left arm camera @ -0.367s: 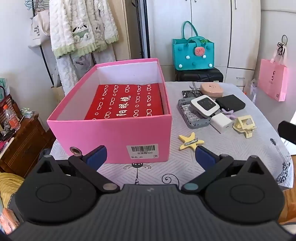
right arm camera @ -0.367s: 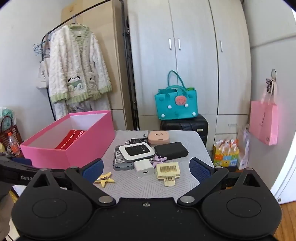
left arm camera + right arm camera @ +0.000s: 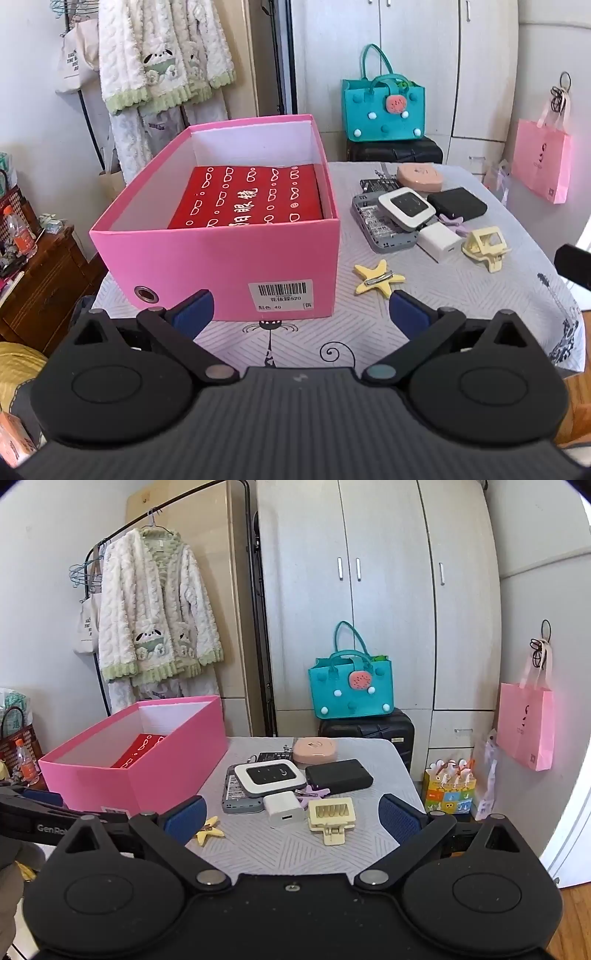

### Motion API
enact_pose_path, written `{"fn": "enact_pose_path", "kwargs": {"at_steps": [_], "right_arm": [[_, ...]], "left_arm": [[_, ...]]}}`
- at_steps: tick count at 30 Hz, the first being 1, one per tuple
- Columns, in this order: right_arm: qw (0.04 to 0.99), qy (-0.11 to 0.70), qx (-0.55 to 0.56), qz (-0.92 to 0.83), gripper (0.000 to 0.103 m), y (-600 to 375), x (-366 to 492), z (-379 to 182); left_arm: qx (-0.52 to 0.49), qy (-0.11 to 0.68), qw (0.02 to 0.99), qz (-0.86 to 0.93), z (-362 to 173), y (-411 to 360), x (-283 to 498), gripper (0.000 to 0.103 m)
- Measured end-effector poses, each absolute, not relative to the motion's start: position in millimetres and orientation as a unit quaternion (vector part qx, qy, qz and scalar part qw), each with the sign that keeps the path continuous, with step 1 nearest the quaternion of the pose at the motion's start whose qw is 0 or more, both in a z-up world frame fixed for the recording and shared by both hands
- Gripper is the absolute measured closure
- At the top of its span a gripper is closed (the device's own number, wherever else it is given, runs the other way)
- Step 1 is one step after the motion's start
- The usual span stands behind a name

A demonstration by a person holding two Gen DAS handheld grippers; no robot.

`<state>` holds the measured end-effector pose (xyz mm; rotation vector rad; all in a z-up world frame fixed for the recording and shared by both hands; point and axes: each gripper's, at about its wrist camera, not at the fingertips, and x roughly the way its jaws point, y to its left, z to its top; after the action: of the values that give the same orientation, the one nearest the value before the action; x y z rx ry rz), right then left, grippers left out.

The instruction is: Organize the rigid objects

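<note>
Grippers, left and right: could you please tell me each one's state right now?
Left gripper: open, holding nothing.
Right gripper: open, holding nothing.

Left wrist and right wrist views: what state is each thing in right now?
Left gripper: jaws open, empty.
Right gripper: jaws open, empty.
Pink cardboard shoebox: lidless, upright, holding a flat red box.
Yellow star-shaped hair clip: loose on the table.
White square charger: lying on the table, port toward camera.

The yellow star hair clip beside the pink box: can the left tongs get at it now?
Probably yes. The left tongs are open and empty, and the yellow star hair clip lies alone on the tablecloth just ahead, apart from the pink box, with nothing over it.
</note>
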<state>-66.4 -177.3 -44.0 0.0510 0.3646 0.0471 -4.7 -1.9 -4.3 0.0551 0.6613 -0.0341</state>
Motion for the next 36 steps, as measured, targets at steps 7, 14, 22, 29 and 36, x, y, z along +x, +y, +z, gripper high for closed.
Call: {"fn": "enact_pose_path", "kwargs": {"at_steps": [7,14,22,29,36], "right_arm": [[0.983,0.18,0.038,0.019,0.002,-178,-60,-44],[0.982,0.183,0.046,0.014,0.002,-179,-60,-50],[0.981,0.185,0.049,0.013,0.002,-180,-58,-53],[0.981,0.185,0.049,0.012,0.002,-181,-57,-54],[0.981,0.187,0.048,0.008,0.002,-180,-56,-57]], "left_arm": [[0.022,0.306,0.952,-0.011,-7,1,-10,0.0],[0.029,0.3,0.953,-0.014,-9,-3,-13,0.0],[0.016,0.284,0.958,-0.015,-13,0,-17,0.0],[0.017,0.288,0.958,-0.01,-14,-1,-15,0.0],[0.018,0.292,0.956,-0.009,-16,1,-13,0.0]]}}
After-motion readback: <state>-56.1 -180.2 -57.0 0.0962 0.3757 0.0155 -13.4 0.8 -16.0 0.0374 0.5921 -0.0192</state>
